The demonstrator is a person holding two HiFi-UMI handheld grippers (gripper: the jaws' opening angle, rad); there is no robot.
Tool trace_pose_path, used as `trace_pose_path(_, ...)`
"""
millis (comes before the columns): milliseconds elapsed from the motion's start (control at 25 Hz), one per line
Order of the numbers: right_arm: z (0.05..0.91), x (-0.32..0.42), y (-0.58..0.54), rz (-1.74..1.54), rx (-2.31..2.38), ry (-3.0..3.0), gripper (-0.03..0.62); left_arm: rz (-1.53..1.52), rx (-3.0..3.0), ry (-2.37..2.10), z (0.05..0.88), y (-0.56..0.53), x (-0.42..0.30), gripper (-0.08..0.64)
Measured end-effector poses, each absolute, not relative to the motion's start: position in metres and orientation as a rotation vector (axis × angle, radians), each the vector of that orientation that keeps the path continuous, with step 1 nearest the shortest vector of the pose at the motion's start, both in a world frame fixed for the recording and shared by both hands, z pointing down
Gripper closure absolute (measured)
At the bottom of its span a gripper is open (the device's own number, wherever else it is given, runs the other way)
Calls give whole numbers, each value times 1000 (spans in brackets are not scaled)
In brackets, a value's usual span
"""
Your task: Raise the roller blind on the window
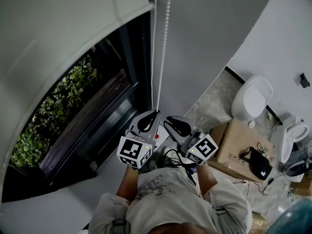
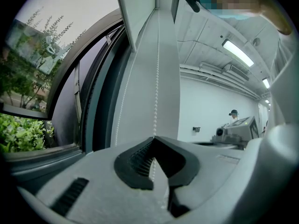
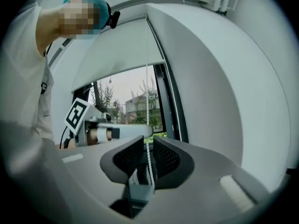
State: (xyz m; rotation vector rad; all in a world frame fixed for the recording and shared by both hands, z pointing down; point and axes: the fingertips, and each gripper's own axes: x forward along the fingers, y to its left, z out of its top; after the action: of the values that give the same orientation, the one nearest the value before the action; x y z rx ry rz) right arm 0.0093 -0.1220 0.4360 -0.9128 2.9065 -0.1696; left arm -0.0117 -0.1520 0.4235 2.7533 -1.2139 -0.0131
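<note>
The left hand-held gripper is raised beside the window, and its jaws are pressed together at the tips on the bead chain. In the left gripper view the chain runs straight up from the pinch point along the pale wall strip next to the dark window frame. A second strand hangs just beside it, nearer the frame.

The right hand-held gripper sits just to the right of the left one, at much the same height. Its jaws stand slightly apart. In the right gripper view one strand of the chain passes down through the narrow gap between the ribbed pads and is not clamped by them.

The roller blind hangs above and to the left of both hand-held grippers. Its lower edge is partway up the window, so green foliage shows through the glass below it.

To the right of the right hand-held gripper, down on the floor, are a cardboard box and, beyond it, a white toilet.
</note>
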Motion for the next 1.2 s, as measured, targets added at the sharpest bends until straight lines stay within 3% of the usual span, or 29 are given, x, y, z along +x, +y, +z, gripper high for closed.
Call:
trace_pose_path(280, 363, 11, -133, 10, -847, 2831, 514, -16, 2752, -1214, 424, -149, -8, 552)
trace_pose_path(800, 304, -13, -150, 192, -775, 2825, 512, -21, 2757, -1203, 426, -145, -1, 551)
trace_pose_path(960, 300, -16, -152, 187, -773, 2829, 575, -24, 2753, -1212, 424, -146, -1, 551)
trace_pose_path(1200, 311, -15, -150, 134, -747, 2821, 579, 18, 2740, -1222, 436, -147, 0, 551)
